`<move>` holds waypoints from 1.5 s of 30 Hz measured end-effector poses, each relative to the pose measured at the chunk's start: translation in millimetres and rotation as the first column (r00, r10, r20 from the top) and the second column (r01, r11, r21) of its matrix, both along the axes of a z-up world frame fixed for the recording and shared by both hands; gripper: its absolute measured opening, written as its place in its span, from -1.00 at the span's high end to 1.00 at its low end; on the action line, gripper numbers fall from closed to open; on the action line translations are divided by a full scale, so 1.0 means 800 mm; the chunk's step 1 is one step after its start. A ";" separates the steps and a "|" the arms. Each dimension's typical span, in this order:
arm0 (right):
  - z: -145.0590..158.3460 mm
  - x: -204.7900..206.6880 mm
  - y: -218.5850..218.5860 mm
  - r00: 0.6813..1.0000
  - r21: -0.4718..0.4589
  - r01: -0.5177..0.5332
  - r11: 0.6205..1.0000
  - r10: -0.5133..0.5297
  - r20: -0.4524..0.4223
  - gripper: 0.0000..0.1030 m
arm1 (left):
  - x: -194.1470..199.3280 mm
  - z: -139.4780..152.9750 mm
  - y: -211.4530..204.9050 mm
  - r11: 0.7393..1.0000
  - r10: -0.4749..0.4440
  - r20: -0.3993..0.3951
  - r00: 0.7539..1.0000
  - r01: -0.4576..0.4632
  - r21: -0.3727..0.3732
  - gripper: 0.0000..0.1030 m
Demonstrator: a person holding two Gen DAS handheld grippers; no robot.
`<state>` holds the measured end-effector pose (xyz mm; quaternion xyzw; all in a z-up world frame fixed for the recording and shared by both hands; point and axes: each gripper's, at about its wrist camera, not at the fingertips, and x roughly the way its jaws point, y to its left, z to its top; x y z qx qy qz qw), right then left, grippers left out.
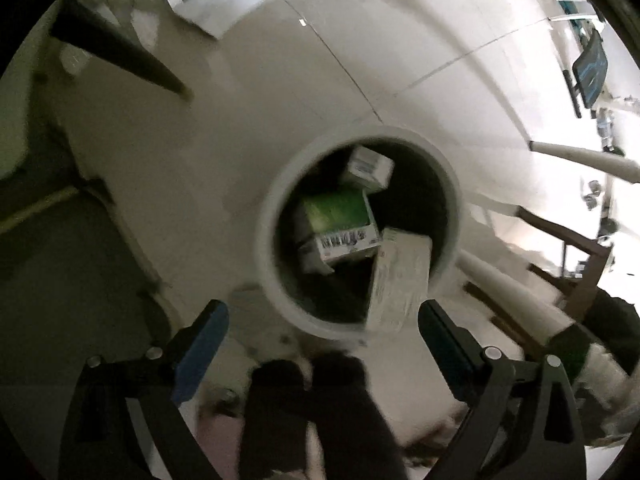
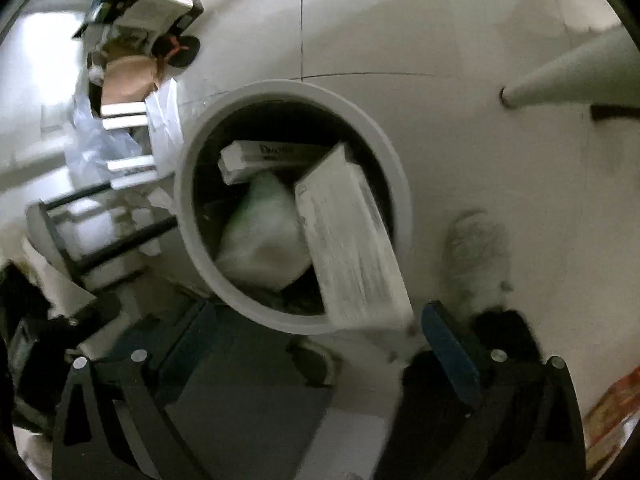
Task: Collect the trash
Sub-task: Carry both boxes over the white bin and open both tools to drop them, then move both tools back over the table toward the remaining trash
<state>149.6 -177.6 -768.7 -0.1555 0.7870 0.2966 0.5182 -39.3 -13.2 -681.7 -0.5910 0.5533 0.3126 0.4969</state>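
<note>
A round white bin [image 1: 276, 200] stands on the pale floor below both grippers. Inside lie a small white box [image 1: 368, 168] and a green-topped box [image 1: 336, 212]. A long white box [image 1: 400, 276], blurred, tilts over the bin's near rim. My left gripper [image 1: 322, 312] is wide open above that rim, and no pad touches the box. In the right wrist view the bin [image 2: 400, 184] holds a printed carton [image 2: 272, 156] and a pale bag [image 2: 264, 232]. The long white box [image 2: 352, 240] leans over the rim there too. My right gripper [image 2: 318, 312] is wide open with nothing in it.
A person's dark-socked feet [image 1: 320, 400] stand just before the bin, and a fluffy white slipper [image 2: 480, 252] is to its right. A heap of bags and boxes [image 2: 128, 80] crowds the bin's left side. Table legs [image 2: 560, 76] and a dark leg [image 1: 120, 56] stand nearby.
</note>
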 end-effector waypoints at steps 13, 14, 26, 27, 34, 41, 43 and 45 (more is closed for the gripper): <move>0.106 -0.040 -0.003 0.891 -0.106 -0.319 0.942 0.336 0.306 -1.00 | -0.007 0.090 -0.065 0.924 -0.218 -0.278 0.936 0.289 0.251 -0.88; 0.115 -0.040 -0.005 0.885 -0.110 -0.325 0.939 0.343 0.315 -1.00 | -0.007 0.099 -0.070 0.920 -0.223 -0.279 0.934 0.296 0.256 -0.88; 0.249 -0.046 -0.035 0.848 -0.083 -0.384 0.920 0.387 0.362 -1.00 | -0.006 0.217 -0.112 0.911 -0.213 -0.262 0.941 0.289 0.295 -0.88; 0.266 -0.046 -0.037 0.845 -0.077 -0.387 0.919 0.386 0.370 -1.00 | -0.004 0.228 -0.114 0.908 -0.212 -0.264 0.941 0.289 0.302 -0.88; 0.377 -0.054 -0.044 0.843 -0.026 -0.400 0.916 0.379 0.382 -1.00 | -0.014 0.327 -0.127 0.892 -0.203 -0.254 0.946 0.285 0.350 -0.88; 0.505 -0.060 -0.043 0.850 0.039 -0.407 0.913 0.362 0.383 -1.00 | -0.029 0.439 -0.130 0.869 -0.172 -0.262 0.950 0.271 0.413 -0.88; 0.540 -0.056 -0.038 0.859 0.071 -0.392 0.917 0.337 0.384 -1.00 | -0.030 0.471 -0.126 0.860 -0.152 -0.272 0.950 0.263 0.438 -0.88; 0.575 -0.046 -0.029 0.867 0.103 -0.372 0.923 0.306 0.392 -1.00 | -0.028 0.496 -0.120 0.846 -0.139 -0.268 0.953 0.255 0.468 -0.88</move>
